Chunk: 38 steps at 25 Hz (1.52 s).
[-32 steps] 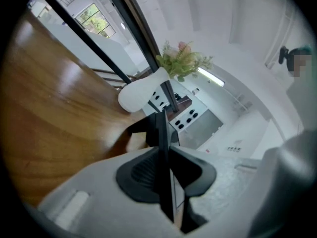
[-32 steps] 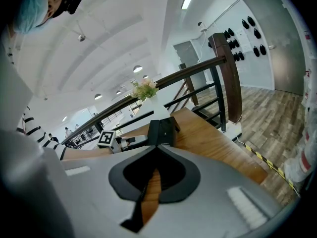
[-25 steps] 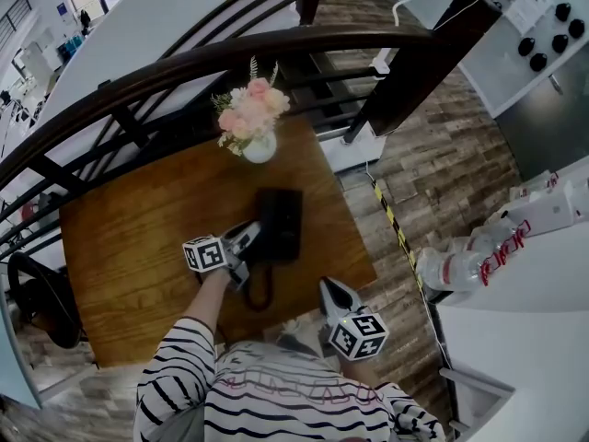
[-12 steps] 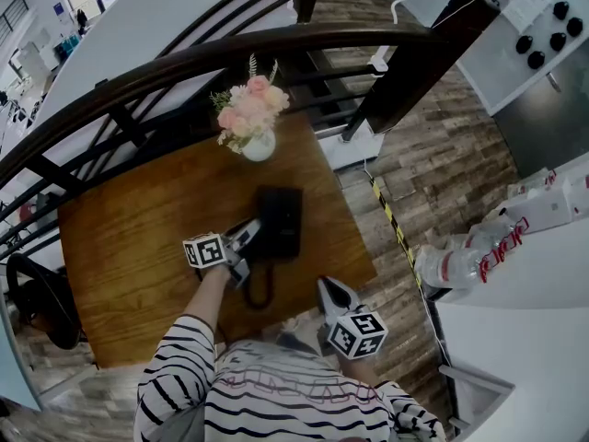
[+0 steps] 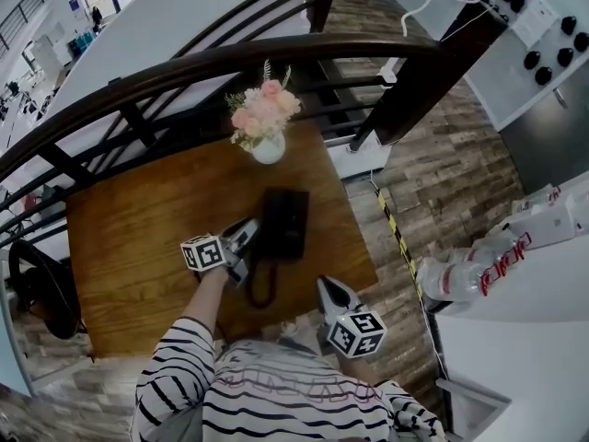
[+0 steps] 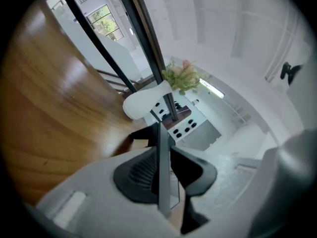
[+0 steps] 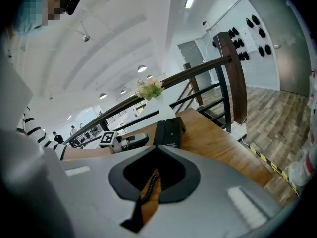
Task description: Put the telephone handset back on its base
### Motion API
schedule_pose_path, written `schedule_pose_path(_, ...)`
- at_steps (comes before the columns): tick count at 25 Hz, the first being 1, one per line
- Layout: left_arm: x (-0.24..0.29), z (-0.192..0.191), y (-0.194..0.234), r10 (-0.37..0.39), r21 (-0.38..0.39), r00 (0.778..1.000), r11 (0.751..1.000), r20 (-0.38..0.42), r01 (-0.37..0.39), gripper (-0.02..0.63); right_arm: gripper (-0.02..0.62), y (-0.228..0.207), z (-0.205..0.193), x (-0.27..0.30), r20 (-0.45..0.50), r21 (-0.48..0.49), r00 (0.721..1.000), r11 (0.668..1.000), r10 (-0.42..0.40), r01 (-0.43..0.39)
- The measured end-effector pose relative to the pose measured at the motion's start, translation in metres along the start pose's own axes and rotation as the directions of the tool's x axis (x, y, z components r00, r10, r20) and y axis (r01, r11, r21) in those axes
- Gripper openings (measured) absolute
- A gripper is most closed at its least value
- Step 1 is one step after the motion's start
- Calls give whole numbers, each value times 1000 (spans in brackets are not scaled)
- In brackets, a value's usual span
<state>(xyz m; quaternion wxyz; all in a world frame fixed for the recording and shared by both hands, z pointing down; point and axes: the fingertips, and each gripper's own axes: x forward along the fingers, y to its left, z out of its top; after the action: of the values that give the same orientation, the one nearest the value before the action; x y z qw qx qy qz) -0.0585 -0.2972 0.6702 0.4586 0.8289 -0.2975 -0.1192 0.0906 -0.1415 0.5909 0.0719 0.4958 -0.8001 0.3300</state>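
The black telephone (image 5: 283,221) lies on the wooden table (image 5: 129,238) with its handset resting along the base, also seen as a black block (image 7: 168,131). Its coiled cord (image 5: 260,288) loops toward me. My left gripper (image 5: 247,235) sits at the phone's left edge. Its jaws have just been opening and stand narrowly open (image 6: 166,143), with nothing between them. A dark corner of the phone (image 6: 141,133) lies just past the tips. My right gripper (image 5: 329,288) hovers near the table's front edge, tips together (image 7: 159,148), holding nothing.
A white vase of pink flowers (image 5: 267,122) stands at the table's back, behind the phone. A dark stair railing (image 5: 184,63) curves round the far side. A white counter (image 5: 534,302) with plastic bottles (image 5: 460,273) is at the right. Striped tape (image 5: 396,233) marks the floor.
The head view has shifted slightly. Both grippers stay where they were, the left one still at the phone's left edge.
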Motion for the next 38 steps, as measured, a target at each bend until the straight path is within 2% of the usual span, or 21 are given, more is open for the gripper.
schedule_pose_path(11, -45, 4, -48, 47, 102, 996, 993, 73, -55, 78, 0, 16, 11, -10, 29, -41, 997, 996, 76, -75)
schedule_pose_path(23, -89, -14, -115, 80, 231, 982, 966, 170, -119, 32, 0, 33, 16, -24, 41, -97, 983, 980, 180, -175)
schedule_pose_path(32, -110, -37, -156, 83, 312, 978, 940, 190, -140, 2, 0, 32, 14, -40, 35, -132, 977, 970, 212, -205)
schedule_pose_path(38, -117, -54, -179, 101, 348, 982, 925, 159, -152, 0, 0, 31, 14, -50, 29, -149, 972, 962, 234, -227)
